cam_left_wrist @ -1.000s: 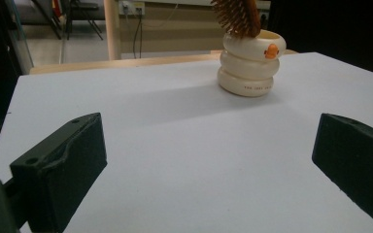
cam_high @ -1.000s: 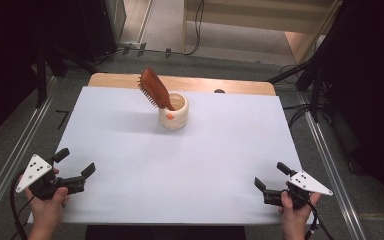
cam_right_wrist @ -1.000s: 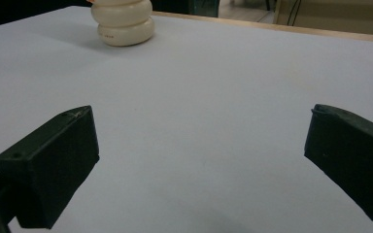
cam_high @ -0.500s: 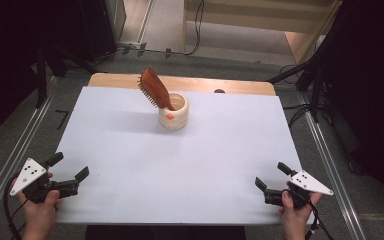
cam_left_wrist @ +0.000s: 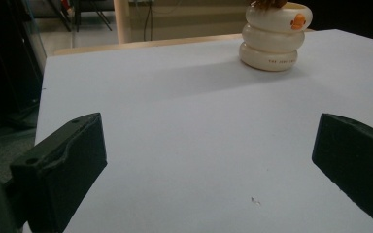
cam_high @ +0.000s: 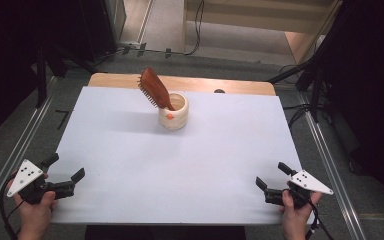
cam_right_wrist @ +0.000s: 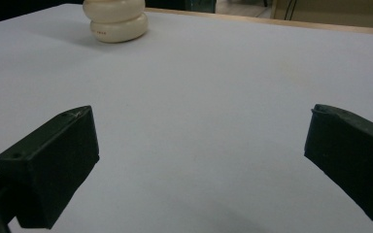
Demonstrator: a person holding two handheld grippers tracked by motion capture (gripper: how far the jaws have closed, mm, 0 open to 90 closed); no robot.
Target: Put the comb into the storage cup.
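The left gripper point(cam_high: 64, 169) waits at the near left corner of the white surface point(cam_high: 220, 150), fingers apart and empty. The reddish-brown wooden hairbrush point(cam_high: 152, 87) leans in the cream ringed ceramic cup point(cam_high: 173, 113) at the far middle, well apart from both. The right gripper point(cam_high: 271, 176), fingers also apart, should probably approach slowly and take the brush without tipping the cup.

A white board point(cam_high: 130, 150) covers most of a wooden tabletop point(cam_high: 240, 86), which shows as a light brown strip along the board's far edge. On that strip, just beyond the board, sits a small dark round spot point(cam_high: 219, 91); what it is cannot be told. An aluminium rail point(cam_high: 10, 155) runs along the board's left side and another rail point(cam_high: 324, 150) along its right. Beyond the board lies grey carpet floor point(cam_high: 230, 60) with a black cable point(cam_high: 198, 25) and pale wooden furniture point(cam_high: 260, 10).
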